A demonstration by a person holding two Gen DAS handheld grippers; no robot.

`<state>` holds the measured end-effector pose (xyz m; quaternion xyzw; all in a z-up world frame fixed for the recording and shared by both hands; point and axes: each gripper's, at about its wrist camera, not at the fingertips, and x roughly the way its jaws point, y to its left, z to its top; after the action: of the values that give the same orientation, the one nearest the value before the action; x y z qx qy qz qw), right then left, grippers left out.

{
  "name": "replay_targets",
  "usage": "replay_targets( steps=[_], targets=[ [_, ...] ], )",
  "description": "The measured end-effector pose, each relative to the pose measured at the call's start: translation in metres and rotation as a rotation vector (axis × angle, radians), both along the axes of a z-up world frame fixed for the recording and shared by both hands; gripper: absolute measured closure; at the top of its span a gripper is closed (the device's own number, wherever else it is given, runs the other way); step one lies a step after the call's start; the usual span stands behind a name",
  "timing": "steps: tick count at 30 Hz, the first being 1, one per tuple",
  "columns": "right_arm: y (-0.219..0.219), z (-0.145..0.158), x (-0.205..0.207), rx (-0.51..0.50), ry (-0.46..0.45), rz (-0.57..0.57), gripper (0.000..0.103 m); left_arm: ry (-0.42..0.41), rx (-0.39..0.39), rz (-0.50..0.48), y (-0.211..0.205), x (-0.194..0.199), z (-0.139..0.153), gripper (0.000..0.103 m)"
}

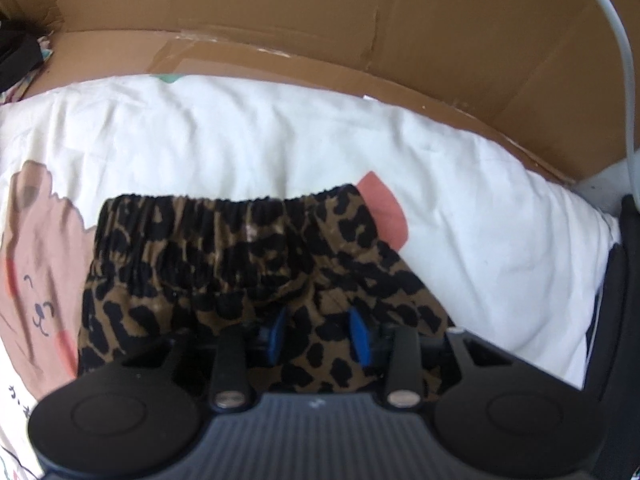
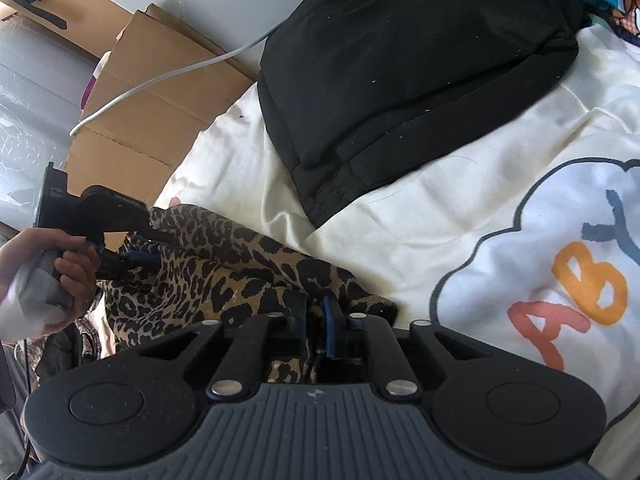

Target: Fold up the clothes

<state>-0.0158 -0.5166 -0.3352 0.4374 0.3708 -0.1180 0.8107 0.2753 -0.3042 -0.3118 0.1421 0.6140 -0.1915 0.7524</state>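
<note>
The right gripper point(image 2: 316, 320) is clenched on a bunched corner of the leopard-print garment point(image 2: 224, 276), its blue pads nearly together with cloth pinched between them. The left gripper point(image 1: 320, 336) points steeply down onto the same garment just below its elastic waistband point(image 1: 224, 204); its blue fingers point(image 1: 358, 336) stand apart with printed fabric between them, and I cannot tell from either view whether they have bitten into the cloth or only rest against it. In the right wrist view the person's hand point(image 2: 60, 268) grips that tool's handle at the far left. The garment lies crumpled on the white printed bedcover point(image 1: 460, 220), waistband toward the bed's far edge where the cardboard point(image 1: 400, 40) stands, and a black garment point(image 2: 400, 80) lies well apart, further up the bed. The main risk is an uneven hold: if the left fingers close on only the top layer, or catch the bedcover underneath, lifting would drag the cover along or pull one layer away from the other and skew the fold. The right pinch sits on a rumpled wad, so it may slip or carry a twist into the crease. The white cable point(image 2: 160, 80) hanging near the cardboard could snag on a wide sweep.
</note>
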Motion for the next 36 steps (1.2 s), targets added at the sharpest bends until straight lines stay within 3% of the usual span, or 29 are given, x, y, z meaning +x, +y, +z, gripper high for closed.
replay_targets(
  steps=[1,4,11,15,25,36],
  targets=[
    [0.0,0.0,-0.001,0.001,-0.001,0.0,0.099,0.0,-0.005,0.02,0.003,0.002,0.002,0.086],
    [0.003,0.003,-0.004,-0.005,-0.009,0.001,0.101,0.023,-0.051,0.062,0.015,0.006,0.009,0.102],
    [0.006,0.012,-0.013,-0.02,-0.04,-0.005,0.101,0.005,-0.156,0.029,0.027,-0.002,0.045,0.102],
    [0.004,0.015,-0.017,-0.016,-0.058,-0.022,0.101,-0.045,-0.187,-0.01,0.019,-0.005,0.06,0.102],
    [-0.003,0.016,-0.025,-0.048,-0.035,-0.069,0.102,-0.033,-0.216,-0.037,-0.003,-0.018,0.056,0.103],
    [-0.013,0.021,-0.019,-0.094,-0.021,-0.093,0.102,0.017,-0.222,0.004,-0.015,-0.007,0.037,0.103]
  ],
)
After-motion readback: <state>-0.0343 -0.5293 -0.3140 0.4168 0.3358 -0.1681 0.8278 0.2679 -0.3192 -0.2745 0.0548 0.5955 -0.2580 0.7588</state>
